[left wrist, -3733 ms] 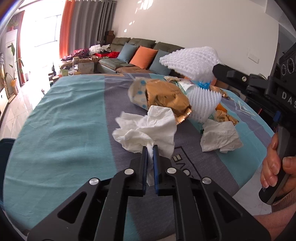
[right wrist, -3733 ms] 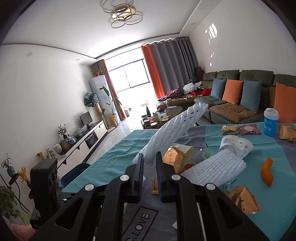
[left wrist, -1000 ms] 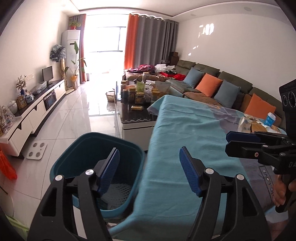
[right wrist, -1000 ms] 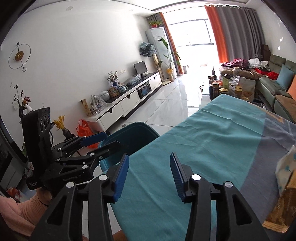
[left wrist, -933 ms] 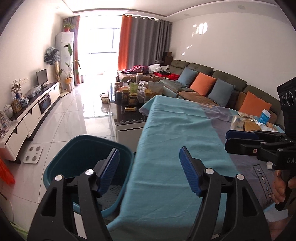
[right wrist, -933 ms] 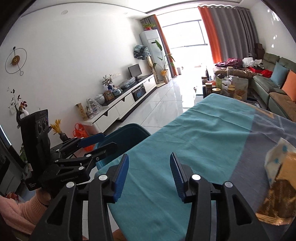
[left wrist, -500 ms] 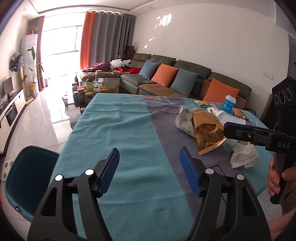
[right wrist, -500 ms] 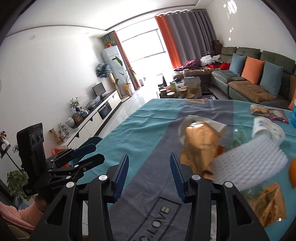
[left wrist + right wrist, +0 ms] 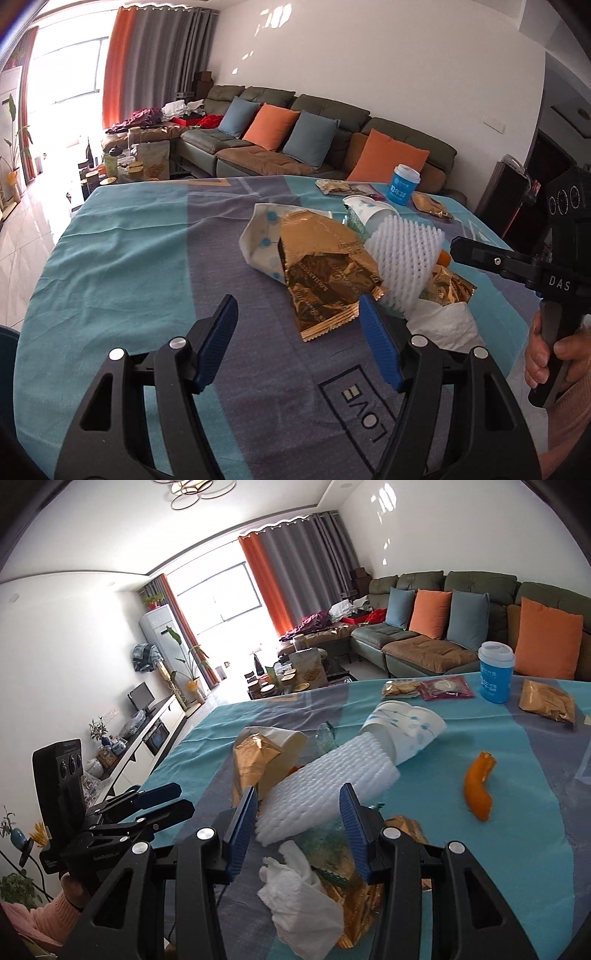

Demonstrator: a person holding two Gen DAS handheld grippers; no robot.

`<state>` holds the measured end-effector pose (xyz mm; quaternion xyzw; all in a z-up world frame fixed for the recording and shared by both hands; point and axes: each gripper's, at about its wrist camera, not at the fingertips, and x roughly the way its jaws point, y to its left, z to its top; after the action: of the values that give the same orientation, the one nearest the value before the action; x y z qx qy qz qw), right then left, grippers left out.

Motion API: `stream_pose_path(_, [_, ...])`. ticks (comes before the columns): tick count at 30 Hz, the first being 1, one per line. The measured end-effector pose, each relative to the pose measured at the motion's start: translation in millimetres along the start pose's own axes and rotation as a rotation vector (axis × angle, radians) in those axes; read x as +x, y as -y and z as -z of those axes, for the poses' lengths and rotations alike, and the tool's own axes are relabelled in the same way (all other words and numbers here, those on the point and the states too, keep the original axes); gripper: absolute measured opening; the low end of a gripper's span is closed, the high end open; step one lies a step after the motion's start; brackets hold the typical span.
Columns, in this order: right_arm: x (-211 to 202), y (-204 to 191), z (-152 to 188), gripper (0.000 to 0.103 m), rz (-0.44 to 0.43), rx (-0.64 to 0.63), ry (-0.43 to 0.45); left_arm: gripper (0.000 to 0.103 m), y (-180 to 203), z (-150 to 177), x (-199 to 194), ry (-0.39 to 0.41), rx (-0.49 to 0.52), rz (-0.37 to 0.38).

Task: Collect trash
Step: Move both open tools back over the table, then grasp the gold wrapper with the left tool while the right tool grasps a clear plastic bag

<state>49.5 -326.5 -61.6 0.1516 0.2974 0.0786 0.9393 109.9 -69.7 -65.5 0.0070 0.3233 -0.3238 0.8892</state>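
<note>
Both empty and spread wide, the left gripper (image 9: 295,339) and right gripper (image 9: 299,827) hover above the tablecloth (image 9: 122,266), trash at frame centre: gold wrapper (image 9: 325,284), white foam netting (image 9: 325,786), crumpled tissue (image 9: 299,897).

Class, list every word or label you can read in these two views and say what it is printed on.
"LOVE": on the tablecloth, upside down in the left wrist view.
"DAS": on the right claw body.
Print on the gold wrapper, the blue cup and the left claw body: too small to read.
</note>
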Motion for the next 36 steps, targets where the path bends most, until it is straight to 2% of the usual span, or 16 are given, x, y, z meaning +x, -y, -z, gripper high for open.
stream_pose_path(5, [1, 22, 4, 0.045, 0.017, 0.069, -0.011, 0.072, 7, -4, 14, -0.029, 0.017, 0.010])
stream_pose_path(10, [11, 33, 3, 0.048, -0.005, 0.114, -0.023, 0.075, 3, -13, 26, -0.060, 0.002, 0.016])
stream_pose_path(17, [23, 32, -2, 0.047, -0.041, 0.128, -0.024, 0.075, -1, -23, 55, -0.136, -0.010, 0.031])
stream_pose_path(19, [24, 31, -2, 0.044, -0.049, 0.123, -0.023, 0.075, -2, -24, 60, -0.154, -0.016, 0.044])
stream_pose_path(22, [25, 31, -3, 0.032, -0.054, 0.109, -0.024, 0.074, -2, -25, 65, -0.168, -0.023, 0.067])
stream_pose_path(24, [26, 31, -3, 0.027, -0.056, 0.104, -0.027, 0.067, -3, -25, 67, -0.172, -0.031, 0.083])
stream_pose_path(25, [26, 32, -3, 0.026, -0.057, 0.105, -0.025, 0.057, -3, -25, 67, -0.173, -0.037, 0.099])
stream_pose_path(27, [25, 32, -3, 0.023, -0.059, 0.105, -0.022, 0.049, -3, -24, 67, -0.181, -0.047, 0.120])
stream_pose_path(29, [24, 30, -3, 0.020, -0.061, 0.099, -0.018, 0.034, -2, -23, 67, -0.183, -0.045, 0.126])
stream_pose_path(30, [24, 30, -3, 0.018, -0.062, 0.095, -0.016, 0.032, -2, -22, 66, -0.182, -0.045, 0.126])
stream_pose_path(32, [23, 28, -4, 0.017, -0.062, 0.088, -0.013, 0.019, -2, -21, 64, -0.177, -0.045, 0.131])
stream_pose_path(34, [21, 25, -4, 0.015, -0.063, 0.078, -0.007, 0.010, -1, -21, 62, -0.171, -0.045, 0.137])
stream_pose_path(36, [21, 24, -6, 0.014, -0.061, 0.067, -0.002, 0.007, 0, -21, 59, -0.161, -0.042, 0.146])
